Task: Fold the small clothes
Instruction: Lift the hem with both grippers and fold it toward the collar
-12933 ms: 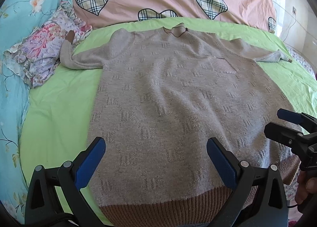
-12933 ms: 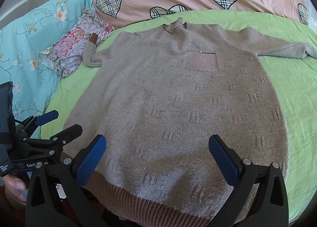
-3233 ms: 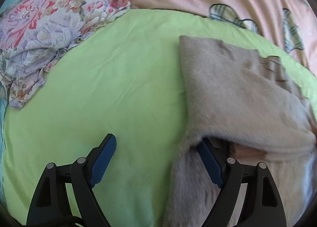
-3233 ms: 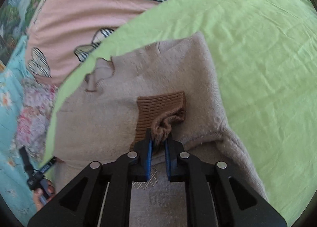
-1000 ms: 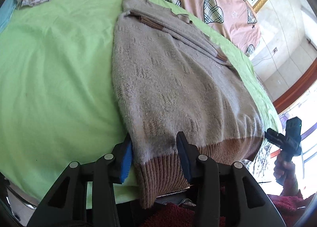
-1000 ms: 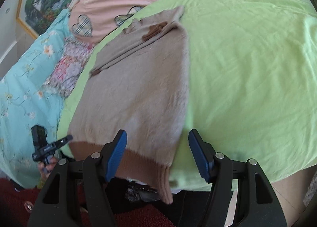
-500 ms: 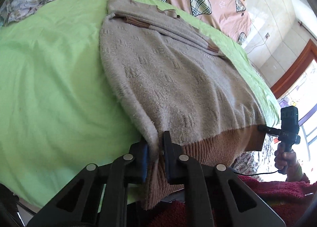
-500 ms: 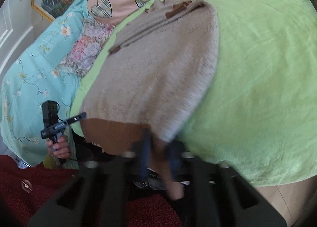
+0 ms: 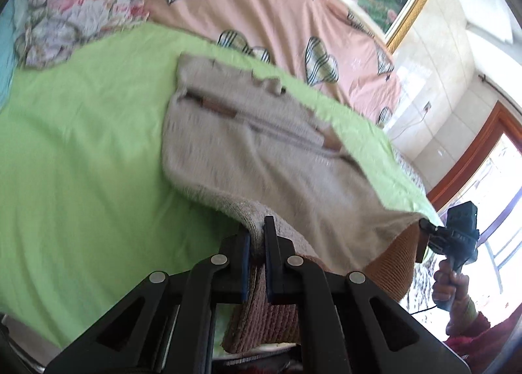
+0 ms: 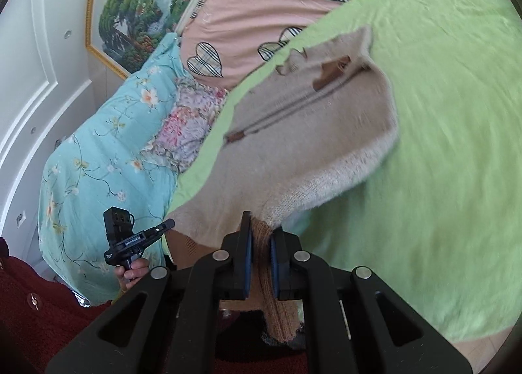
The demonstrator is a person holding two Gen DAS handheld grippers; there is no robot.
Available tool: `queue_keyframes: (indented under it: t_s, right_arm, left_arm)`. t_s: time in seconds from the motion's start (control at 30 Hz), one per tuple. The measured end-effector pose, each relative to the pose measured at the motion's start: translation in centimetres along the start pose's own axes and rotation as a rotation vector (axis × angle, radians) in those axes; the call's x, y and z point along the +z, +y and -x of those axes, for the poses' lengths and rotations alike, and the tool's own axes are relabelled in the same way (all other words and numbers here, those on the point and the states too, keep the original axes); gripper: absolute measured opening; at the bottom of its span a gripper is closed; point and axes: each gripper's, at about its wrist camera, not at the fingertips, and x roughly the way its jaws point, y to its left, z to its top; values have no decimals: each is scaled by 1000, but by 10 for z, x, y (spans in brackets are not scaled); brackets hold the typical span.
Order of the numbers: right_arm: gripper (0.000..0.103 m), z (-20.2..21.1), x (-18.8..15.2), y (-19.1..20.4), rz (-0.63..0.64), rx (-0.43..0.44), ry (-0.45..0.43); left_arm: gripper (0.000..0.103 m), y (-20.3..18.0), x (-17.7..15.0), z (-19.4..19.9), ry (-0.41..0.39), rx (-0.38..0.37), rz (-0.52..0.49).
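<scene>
A beige knit sweater (image 9: 254, 145) with a brown ribbed hem lies on the green sheet (image 9: 81, 162), both sleeves folded across its chest. My left gripper (image 9: 257, 240) is shut on the hem's left corner and holds it raised off the bed. My right gripper (image 10: 260, 243) is shut on the hem's right corner (image 10: 277, 292), also raised. The sweater (image 10: 310, 119) stretches away from both grippers toward the collar (image 10: 293, 59). The right gripper also shows in the left wrist view (image 9: 424, 237), and the left gripper in the right wrist view (image 10: 168, 225).
A pink quilt with plaid hearts (image 9: 261, 8) lies beyond the collar. A floral cloth (image 9: 75, 15) and a turquoise floral blanket (image 10: 107, 162) lie to the left. The bed edge is right below the grippers. A wall and window frame (image 9: 473, 162) stand to the right.
Both grippers closed on the hem corners about half a second ago and have since lifted the hem up and forward; the lower sweater now hangs off the sheet.
</scene>
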Motion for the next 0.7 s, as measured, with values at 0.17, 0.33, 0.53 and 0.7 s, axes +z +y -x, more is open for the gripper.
queue_keyframes:
  t_s: [0.17, 0.33, 0.53, 0.7]
  right_arm:
    - [10, -1, 43, 1, 26, 9, -86]
    - [10, -8, 88, -6, 35, -13, -169]
    - [10, -37, 157, -22, 43, -66, -211]
    - [10, -73, 207, -34, 74, -120, -209]
  left_arm:
    - [5, -11, 42, -9, -93, -2, -8]
    - [5, -9, 94, -31, -158, 37, 5]
    - [4, -1, 160, -76, -191, 107, -1]
    - [4, 11, 198, -123, -179, 161, 5]
